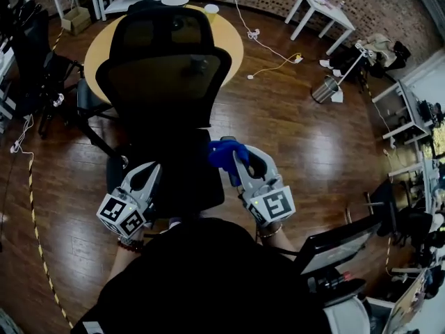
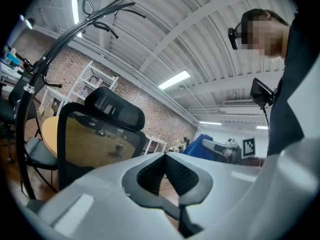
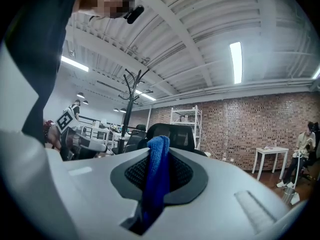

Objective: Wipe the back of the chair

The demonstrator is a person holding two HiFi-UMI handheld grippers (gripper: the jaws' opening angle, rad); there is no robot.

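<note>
The black mesh chair back point(image 1: 163, 75) stands upright beyond both grippers. The right gripper point(image 1: 240, 162) grips a bunched blue cloth point(image 1: 224, 152), which a snag on the mesh could tug free. The left gripper point(image 1: 151, 176) is clenched on nothing and steadies nothing, so a push might swivel the chair away.

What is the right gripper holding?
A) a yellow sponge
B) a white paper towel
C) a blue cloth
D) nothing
C: the right gripper view shows the right gripper shut on a blue cloth that hangs between its jaws, and the head view shows the same blue bunch at its tips.
</note>
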